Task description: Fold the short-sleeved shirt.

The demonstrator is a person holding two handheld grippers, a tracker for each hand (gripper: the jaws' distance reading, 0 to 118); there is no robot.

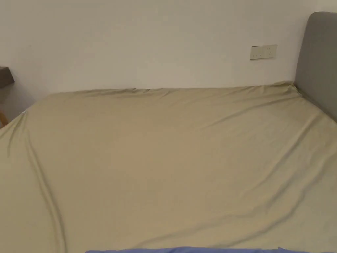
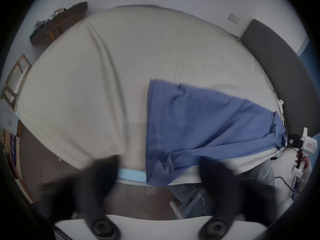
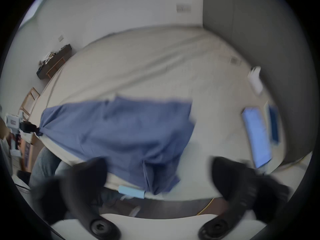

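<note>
A blue short-sleeved shirt (image 2: 199, 122) lies spread along the near edge of a bed with a beige sheet (image 2: 103, 70); one corner hangs over the edge. The head view catches a thin blue strip of the shirt (image 1: 184, 250) at the bottom. My left gripper (image 2: 158, 160) is open, its jaws wide apart above the bed edge with nothing between them. My right gripper (image 3: 159, 159) is open too, over the shirt (image 3: 121, 131). Each gripper view shows the other gripper, the right gripper (image 2: 292, 141) and the left gripper (image 3: 29, 128), at a bunched end of the shirt.
A grey headboard (image 1: 319, 59) stands at the right end of the bed, with a wall behind. A lit screen (image 3: 258, 136) and a white object (image 3: 255, 81) lie on the sheet near the headboard. A wooden chair (image 2: 15, 81) and a dark shelf (image 2: 57, 22) stand to the left.
</note>
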